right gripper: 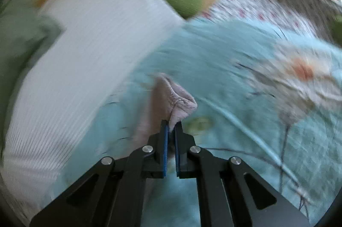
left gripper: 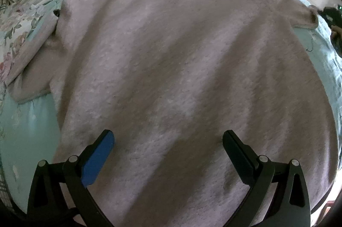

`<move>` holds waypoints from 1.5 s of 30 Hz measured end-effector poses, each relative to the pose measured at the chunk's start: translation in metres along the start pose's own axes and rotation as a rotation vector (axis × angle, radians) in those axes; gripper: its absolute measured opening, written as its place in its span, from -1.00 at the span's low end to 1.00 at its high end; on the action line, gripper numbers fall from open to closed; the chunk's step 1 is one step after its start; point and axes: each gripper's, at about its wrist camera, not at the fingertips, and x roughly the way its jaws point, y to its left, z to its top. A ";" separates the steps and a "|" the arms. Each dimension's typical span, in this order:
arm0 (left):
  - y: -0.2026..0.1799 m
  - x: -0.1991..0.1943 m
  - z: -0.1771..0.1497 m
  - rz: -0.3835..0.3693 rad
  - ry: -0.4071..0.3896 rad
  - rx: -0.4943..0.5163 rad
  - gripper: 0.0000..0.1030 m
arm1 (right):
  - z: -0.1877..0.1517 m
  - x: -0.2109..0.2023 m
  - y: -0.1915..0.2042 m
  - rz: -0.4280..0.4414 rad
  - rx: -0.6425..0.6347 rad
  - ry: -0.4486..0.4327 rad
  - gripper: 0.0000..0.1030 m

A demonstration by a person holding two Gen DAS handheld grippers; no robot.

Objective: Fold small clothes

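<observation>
Right gripper (right gripper: pixel 170 127) clenched on sleeve (right gripper: pixel 175 102), left gripper (left gripper: pixel 168 137) released above sweater (left gripper: pixel 171 66): risked sleeve slipping from thin pinch, skewing fold.

Home bedroom: floral teal bedspread (left gripper: pixel 25 120), white ribbed pillow (right gripper: pixel 85 66).

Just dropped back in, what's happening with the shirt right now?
A pink fuzzy shirt lies spread front-up on the floral bedspread. The right gripper is shut on the cuff of one sleeve and, judging by the blur in its view, is moving. The left gripper hangs open above the shirt's lower body, holding nothing. The other sleeve lies at the shirt's side. No fold shows in the body yet.
</observation>
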 end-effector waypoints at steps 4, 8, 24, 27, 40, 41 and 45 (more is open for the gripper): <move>0.005 -0.006 -0.003 -0.018 -0.025 -0.014 0.97 | -0.025 -0.033 0.069 0.152 -0.155 0.037 -0.89; 0.012 -0.016 -0.011 -0.036 -0.052 -0.024 0.97 | -0.069 -0.058 0.135 0.315 -0.253 0.127 -0.89; 0.085 -0.041 -0.029 -0.146 -0.163 -0.204 0.97 | -0.361 -0.061 0.377 0.754 -0.424 0.700 -0.89; 0.102 -0.038 -0.023 -0.175 -0.181 -0.238 0.97 | -0.405 -0.046 0.398 0.765 -0.438 0.780 -0.89; 0.161 0.000 0.057 -0.306 -0.243 -0.366 0.97 | -0.474 -0.027 0.422 0.810 -0.405 0.980 -0.18; 0.164 0.006 0.065 -0.312 -0.237 -0.371 0.97 | -0.470 -0.030 0.421 0.814 -0.394 0.967 0.01; 0.172 0.037 0.100 -0.336 -0.204 -0.400 0.77 | -0.424 -0.049 0.390 0.821 -0.329 0.837 0.01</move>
